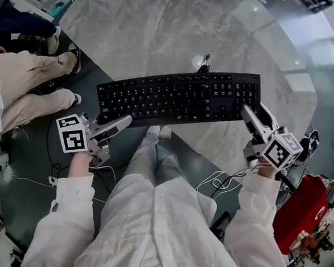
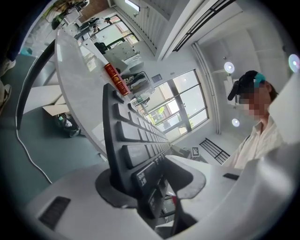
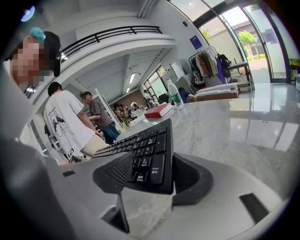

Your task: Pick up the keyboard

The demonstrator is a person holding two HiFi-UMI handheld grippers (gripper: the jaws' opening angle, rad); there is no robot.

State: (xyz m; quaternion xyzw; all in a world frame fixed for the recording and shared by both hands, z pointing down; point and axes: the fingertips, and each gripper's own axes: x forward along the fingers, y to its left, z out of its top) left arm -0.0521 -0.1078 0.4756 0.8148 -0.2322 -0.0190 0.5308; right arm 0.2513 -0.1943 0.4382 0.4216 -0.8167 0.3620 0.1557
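We count 2 grippers and 1 keyboard. The left gripper (image 1: 119,124) is clamped on the keyboard's (image 1: 178,96) left end by the Shift key, and the right gripper (image 1: 253,113) on the numpad corner by Enter, each with jaws half-closed on it. The keyboard sits keys up, long axis left to right across us, cable side away, over the near rim of 1 marble table (image 1: 162,33). We can't tell whether it is lifted or resting. Beyond it are 1 red book (image 3: 158,110), 1 bottle (image 3: 174,96) and 2 bystanders (image 3: 65,122).
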